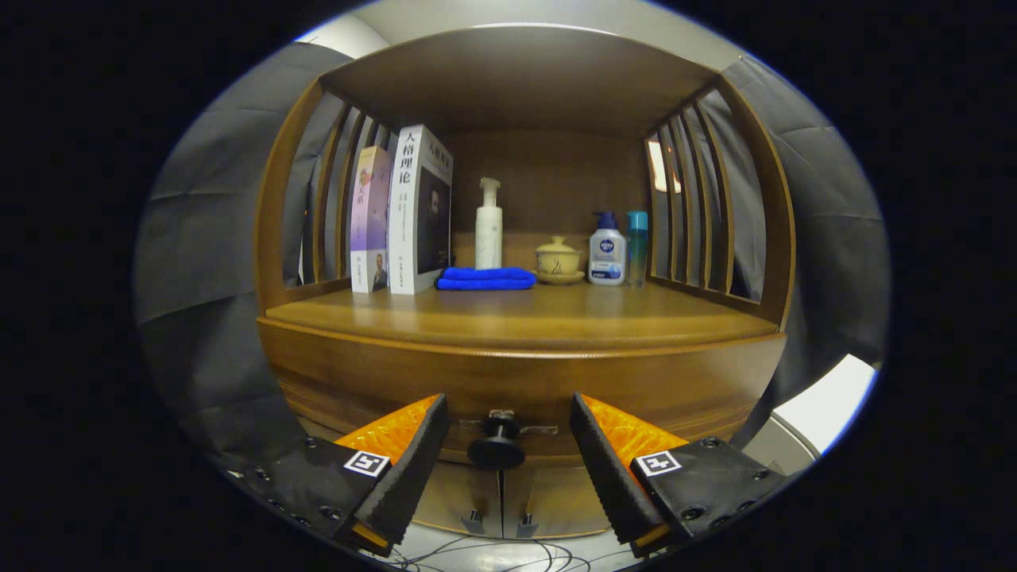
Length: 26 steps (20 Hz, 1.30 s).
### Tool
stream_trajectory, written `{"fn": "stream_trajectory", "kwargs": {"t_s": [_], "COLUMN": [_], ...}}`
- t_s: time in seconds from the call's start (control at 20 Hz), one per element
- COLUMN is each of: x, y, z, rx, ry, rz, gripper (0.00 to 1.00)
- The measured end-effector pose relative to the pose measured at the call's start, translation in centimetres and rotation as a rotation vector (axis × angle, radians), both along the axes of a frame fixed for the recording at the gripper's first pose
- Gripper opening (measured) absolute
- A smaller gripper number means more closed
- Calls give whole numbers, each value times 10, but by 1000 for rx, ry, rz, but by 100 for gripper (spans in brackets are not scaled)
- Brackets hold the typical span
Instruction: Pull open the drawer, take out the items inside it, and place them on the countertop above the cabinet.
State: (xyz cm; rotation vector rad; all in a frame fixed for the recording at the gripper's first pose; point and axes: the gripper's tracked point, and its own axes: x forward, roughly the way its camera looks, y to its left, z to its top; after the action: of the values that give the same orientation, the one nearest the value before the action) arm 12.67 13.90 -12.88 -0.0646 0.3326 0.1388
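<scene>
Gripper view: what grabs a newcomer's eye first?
The gripper, fingers open, with the drawer's dark knob in the gap between them, untouched. Beyond it, on the wooden countertop, a bright blue folded cloth lies beside two upright books, with bottles and a lidded cup further along.

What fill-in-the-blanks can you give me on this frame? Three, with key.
1. The gripper is ____, its fingers on either side of the drawer knob.
2. The drawer is still ____.
3. On the countertop, the folded blue cloth lies just in front of the white ____ bottle.

Missing words: open; closed; pump
</scene>
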Motion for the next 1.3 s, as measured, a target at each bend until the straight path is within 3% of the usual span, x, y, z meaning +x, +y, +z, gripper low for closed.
{"fn": "stream_trajectory", "kwargs": {"t_s": [0.15,0.4,0.75,1.3], "x": [-2,-3,-3,-55], "y": [2,-1,6,-2], "z": [-20,-36,-37,-33], "rx": [18,22,-4,-50], "ry": [52,99,105,94], "rz": [-5,-23,13,45], "gripper": [97,69,31,30]}}
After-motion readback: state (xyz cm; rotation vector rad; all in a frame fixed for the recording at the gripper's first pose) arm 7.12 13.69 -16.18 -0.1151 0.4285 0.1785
